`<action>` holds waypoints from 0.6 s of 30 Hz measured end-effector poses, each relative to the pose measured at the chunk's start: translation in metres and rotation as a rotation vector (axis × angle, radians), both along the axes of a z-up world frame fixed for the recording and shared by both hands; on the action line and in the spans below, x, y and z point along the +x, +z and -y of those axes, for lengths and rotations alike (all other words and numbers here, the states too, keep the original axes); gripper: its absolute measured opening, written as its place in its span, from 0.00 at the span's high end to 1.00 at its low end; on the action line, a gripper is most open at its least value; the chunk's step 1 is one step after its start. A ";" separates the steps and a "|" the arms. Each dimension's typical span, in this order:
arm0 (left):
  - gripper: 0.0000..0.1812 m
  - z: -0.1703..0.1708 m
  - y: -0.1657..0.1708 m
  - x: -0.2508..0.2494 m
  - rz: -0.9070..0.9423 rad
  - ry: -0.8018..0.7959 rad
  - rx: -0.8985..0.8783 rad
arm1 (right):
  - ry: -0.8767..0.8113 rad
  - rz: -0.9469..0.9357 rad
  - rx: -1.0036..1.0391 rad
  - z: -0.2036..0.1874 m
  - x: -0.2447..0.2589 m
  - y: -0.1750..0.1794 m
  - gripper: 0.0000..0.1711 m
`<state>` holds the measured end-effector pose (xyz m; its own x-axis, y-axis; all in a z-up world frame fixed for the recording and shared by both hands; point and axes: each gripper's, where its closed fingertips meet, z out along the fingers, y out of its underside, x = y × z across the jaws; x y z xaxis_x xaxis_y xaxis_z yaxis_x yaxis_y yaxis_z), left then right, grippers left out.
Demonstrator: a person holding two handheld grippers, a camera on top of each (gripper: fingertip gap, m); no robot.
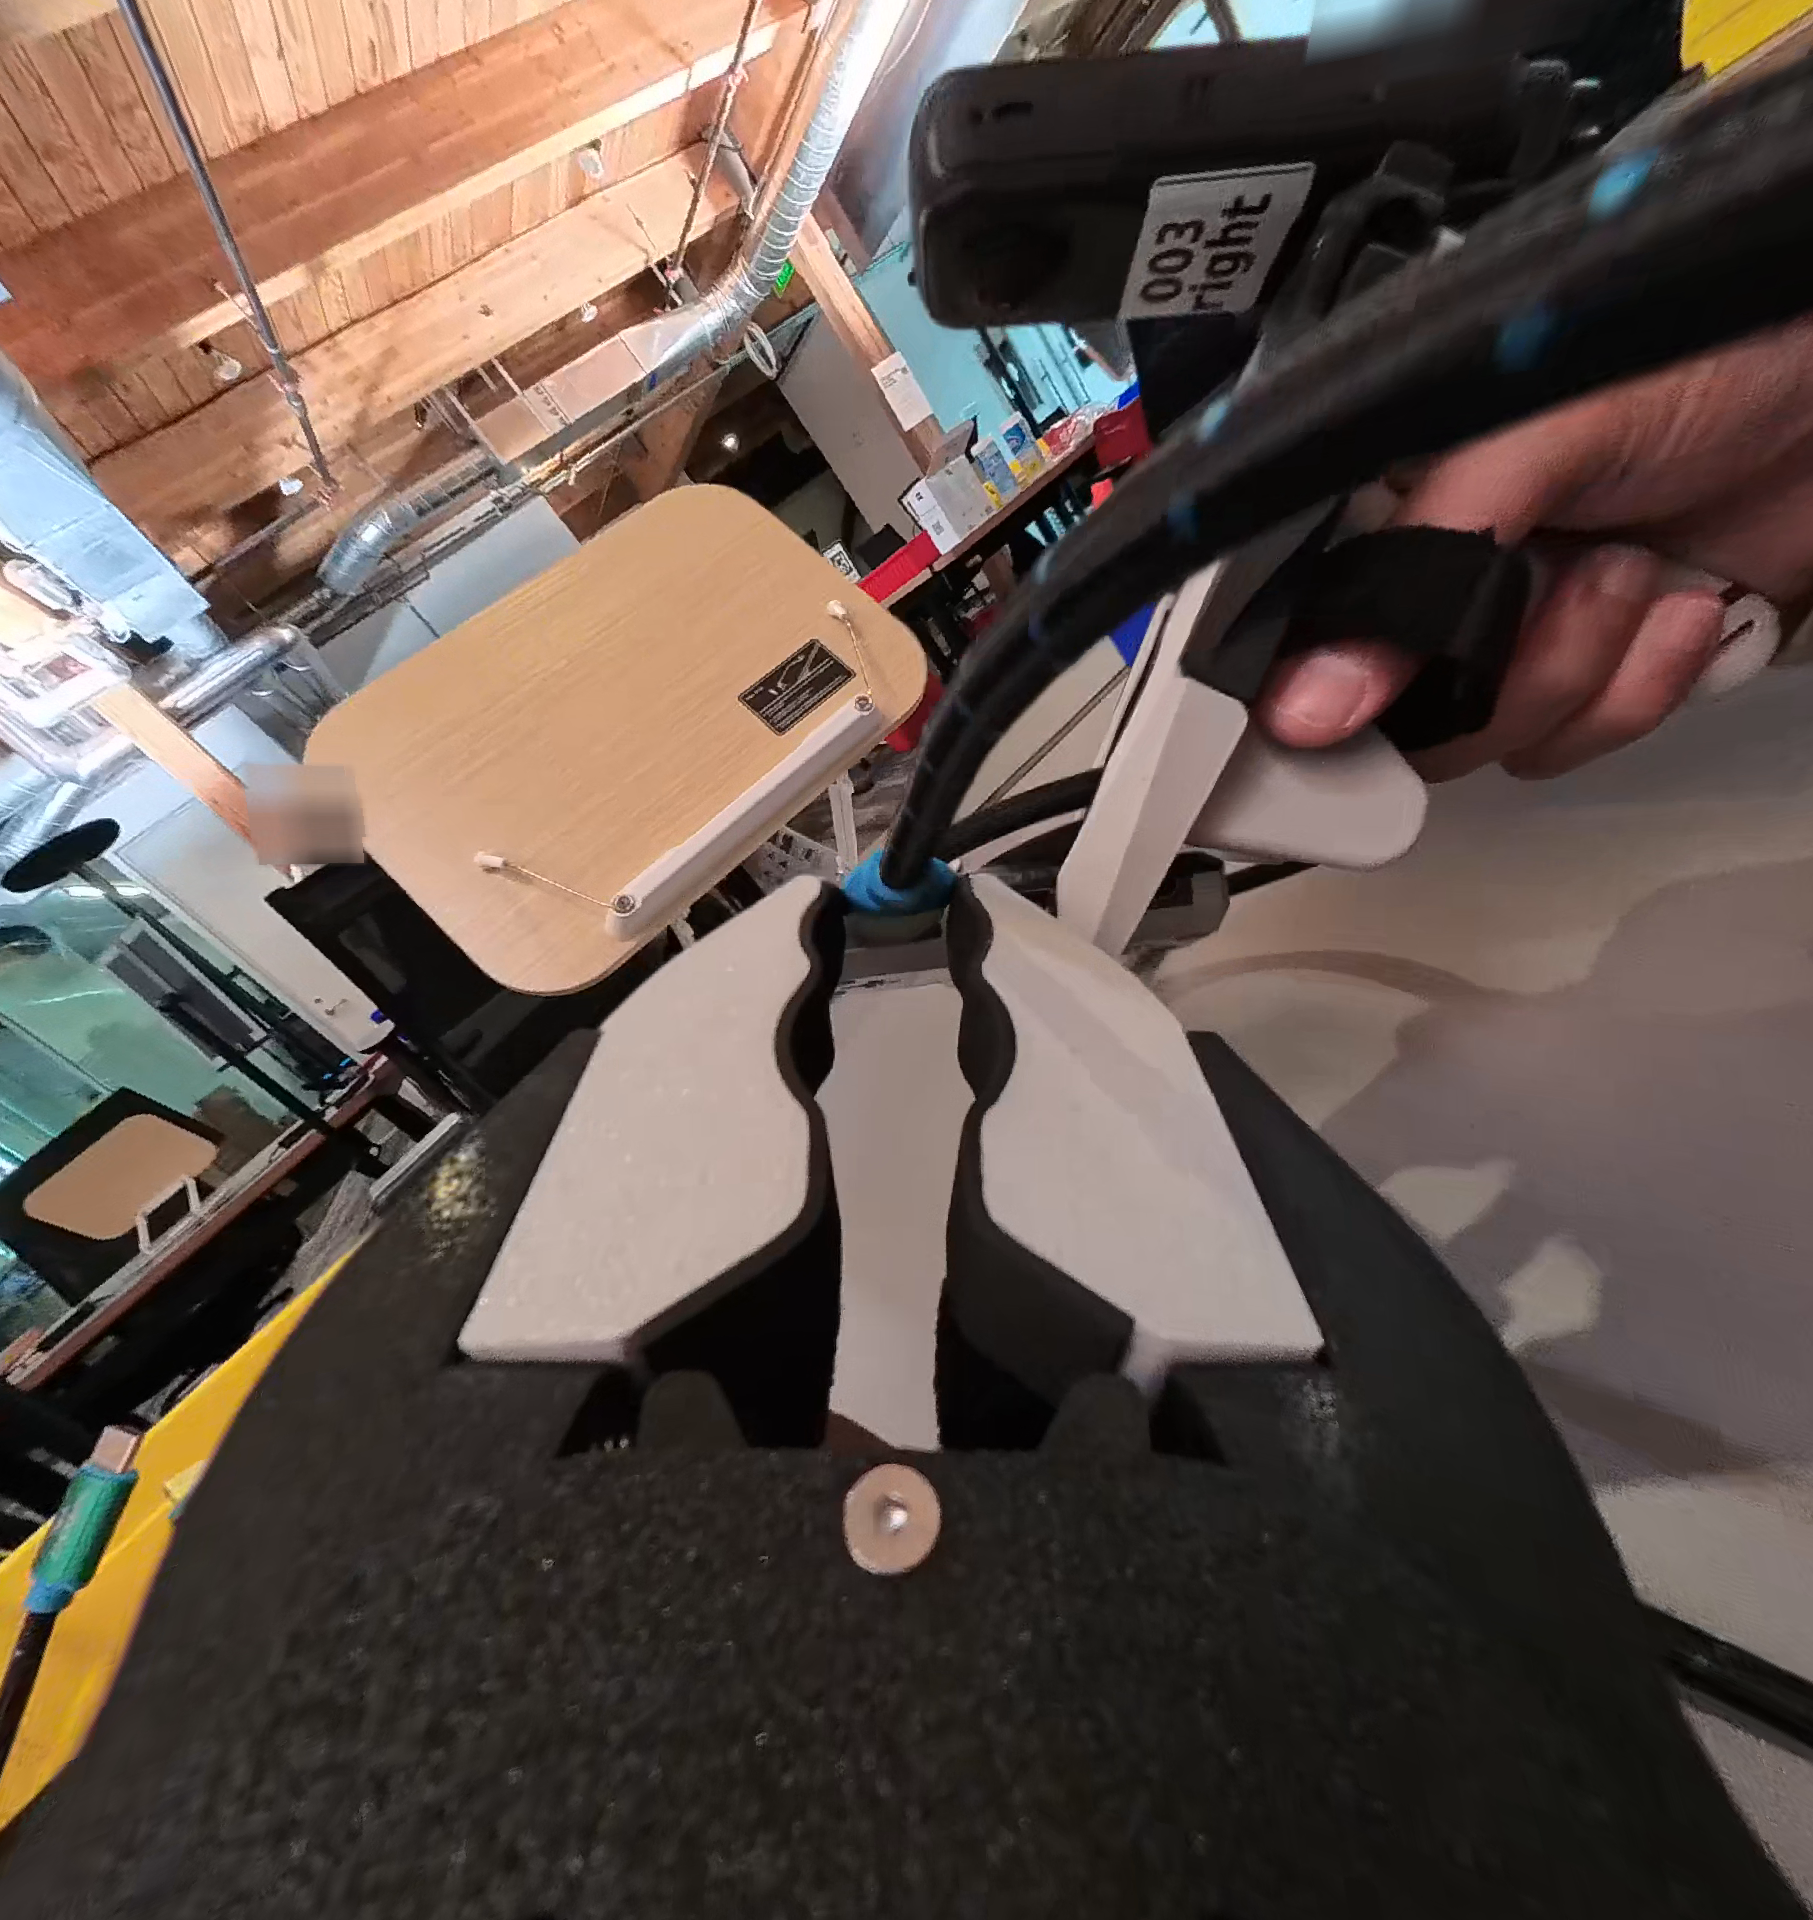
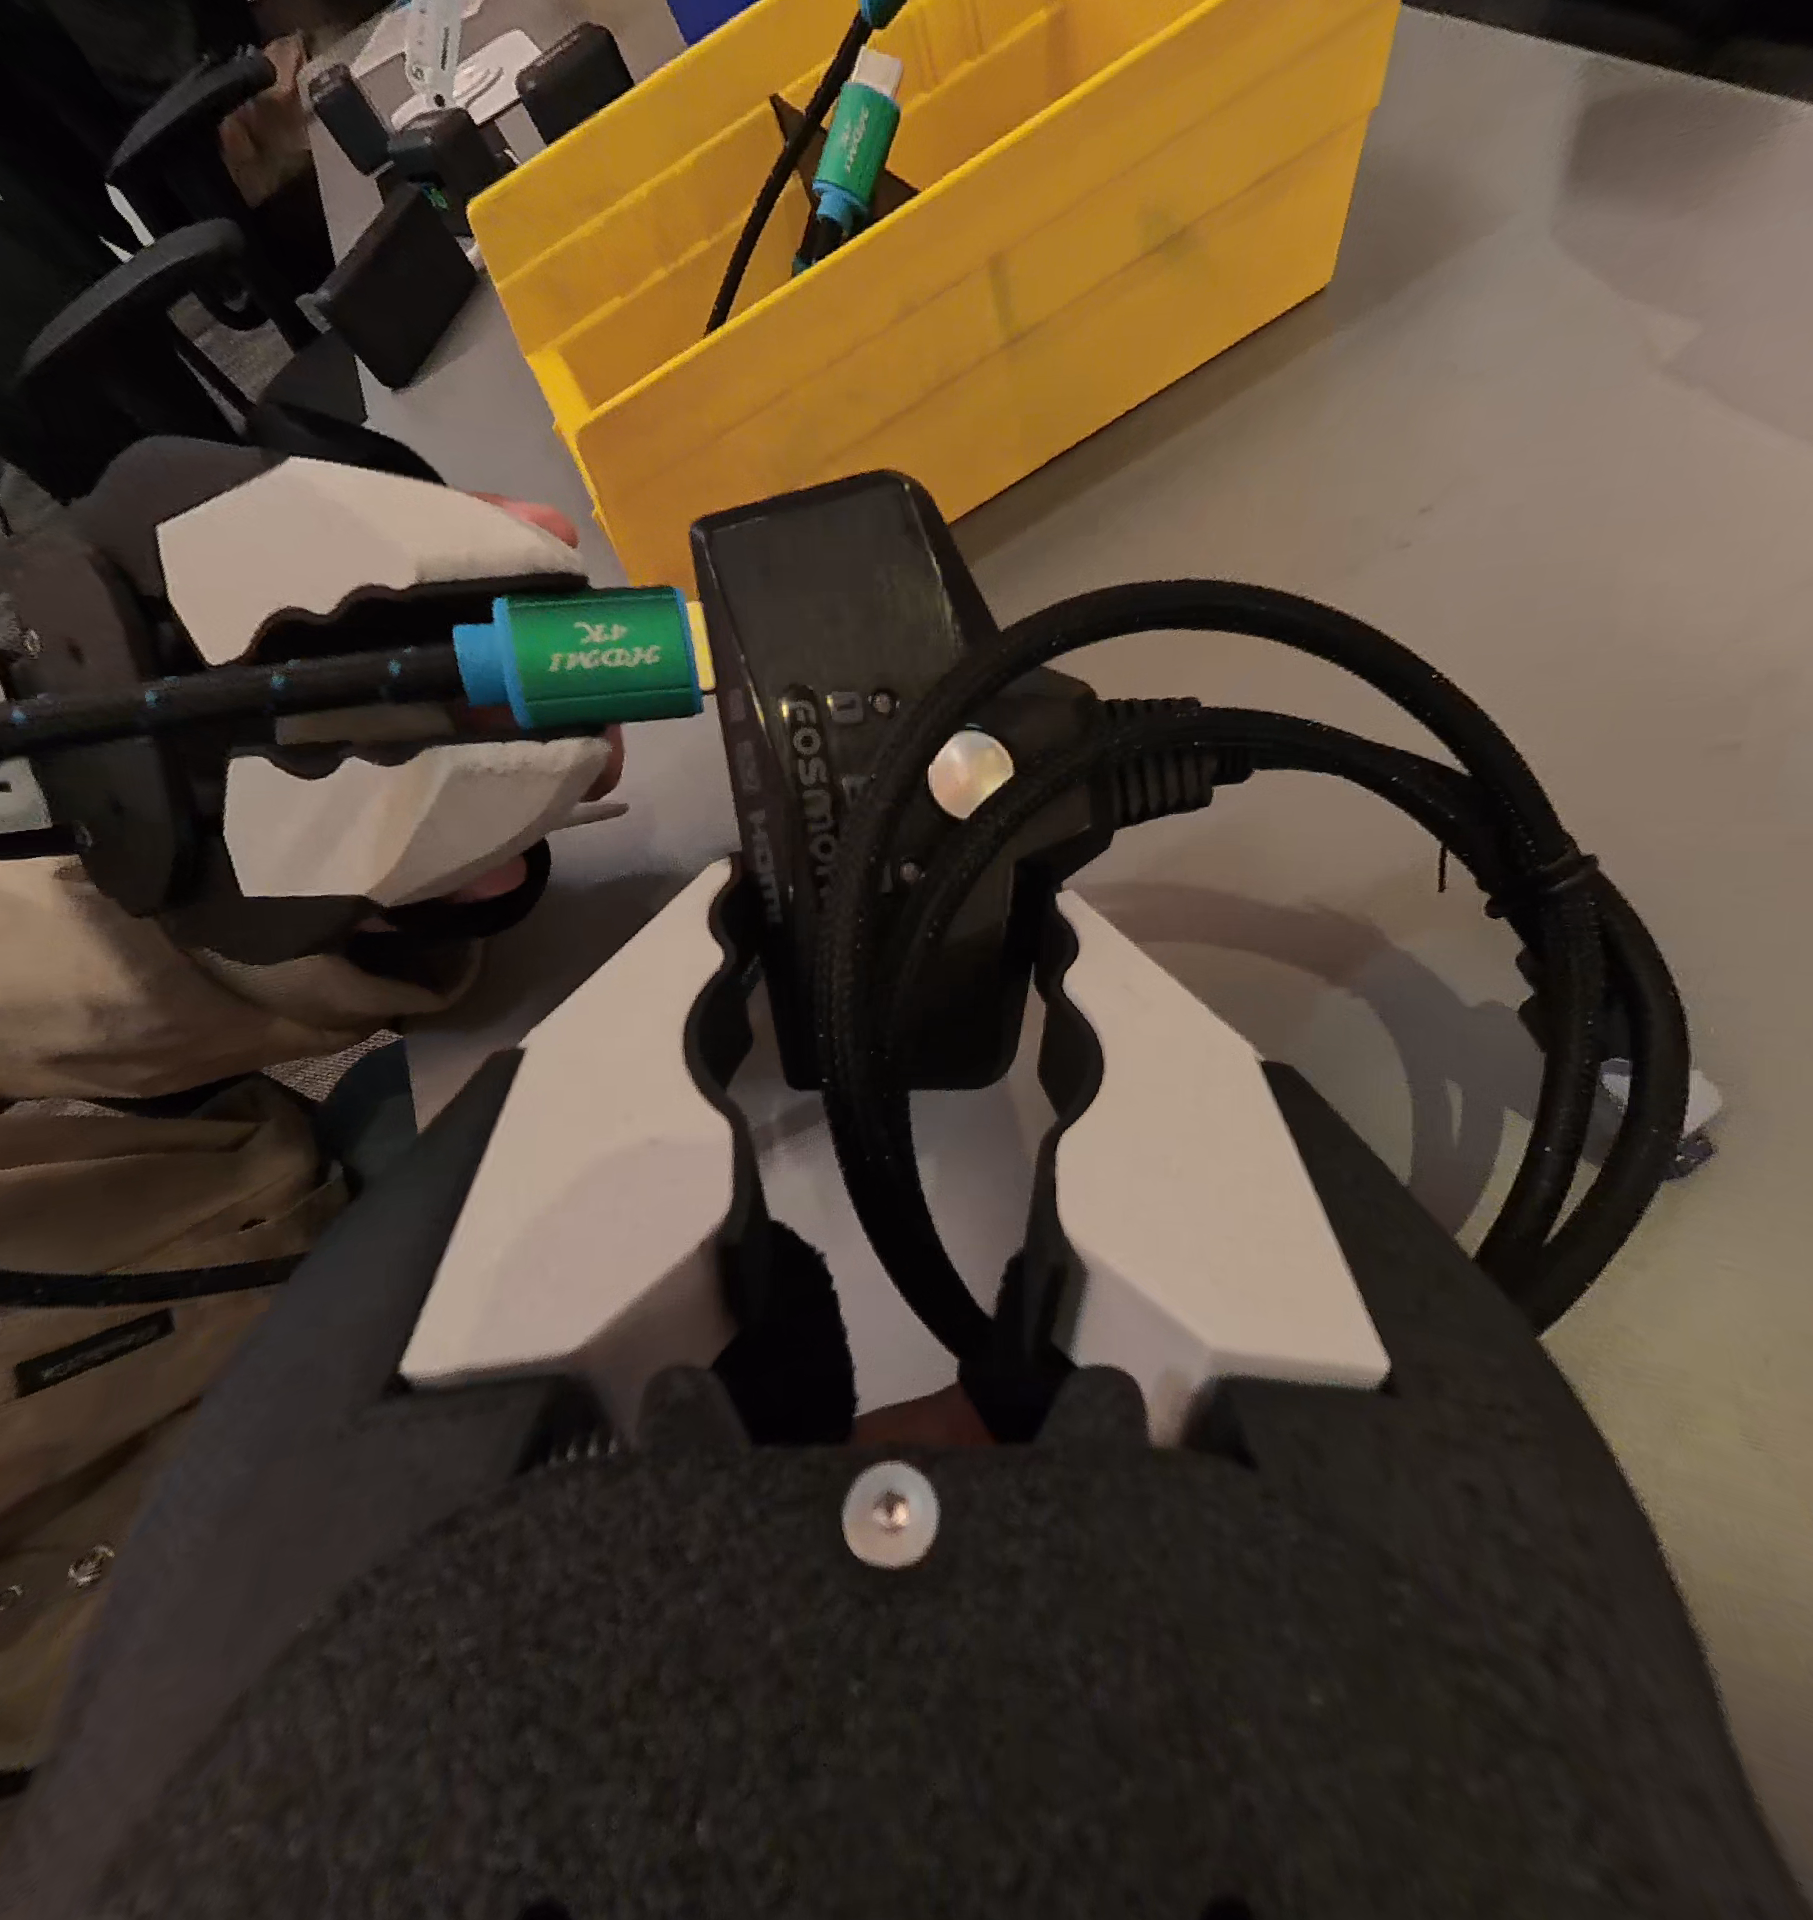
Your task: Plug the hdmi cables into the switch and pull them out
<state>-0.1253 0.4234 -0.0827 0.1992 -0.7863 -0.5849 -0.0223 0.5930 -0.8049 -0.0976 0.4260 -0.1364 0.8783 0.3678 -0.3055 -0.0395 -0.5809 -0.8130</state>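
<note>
Right wrist view: glossy black plastic HDMI switch (image 2: 860,790), centre frame, clamped by right gripper (image 2: 886,935) | left gripper (image 2: 580,675) at mid-left pinches green metal HDMI plug with blue collar (image 2: 595,657), gold tip at the switch's side port | second green plug (image 2: 855,130) in yellow plastic bin (image 2: 985,416), top | black braided cables (image 2: 1453,831) loop right on grey table (image 2: 1504,468).

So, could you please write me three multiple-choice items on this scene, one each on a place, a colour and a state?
1. Where is the spare cable?
A. In the yellow bin
B. On the floor
C. In the switch

2. What colour is the held plug's shell?
A. Red
B. Green
C. White

3. What is the right tool doing?
A. Hanging open
B. Gripping the switch
C. Gripping a cable

Key:
1 A, the spare cable stands in the yellow bin.
2 B, the plug in the left tool is green.
3 B, the right tool clamps the black switch.
</note>
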 end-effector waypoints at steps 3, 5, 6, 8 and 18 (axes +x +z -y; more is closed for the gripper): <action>0.89 0.000 0.004 -0.002 0.021 -0.015 -0.025 | 0.010 -0.015 -0.005 0.002 -0.003 0.003 0.70; 0.89 -0.002 0.001 -0.001 0.002 -0.017 -0.043 | 0.006 0.018 -0.002 0.002 -0.001 0.002 0.70; 0.89 -0.003 -0.001 0.000 -0.012 -0.014 -0.053 | -0.005 0.024 -0.004 0.001 0.002 0.000 0.69; 0.89 -0.007 -0.009 0.003 -0.059 -0.002 -0.094 | -0.040 0.047 -0.009 -0.002 0.007 -0.005 0.69; 0.97 -0.017 -0.029 0.008 -0.170 0.091 -0.193 | -0.181 0.280 -0.030 -0.008 0.025 -0.018 0.69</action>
<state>-0.1171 0.4404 -0.1120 0.1857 -0.8698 -0.4572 -0.2128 0.4186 -0.8829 -0.0725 0.4343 -0.1545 0.9800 0.1924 -0.0511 0.0782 -0.6083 -0.7899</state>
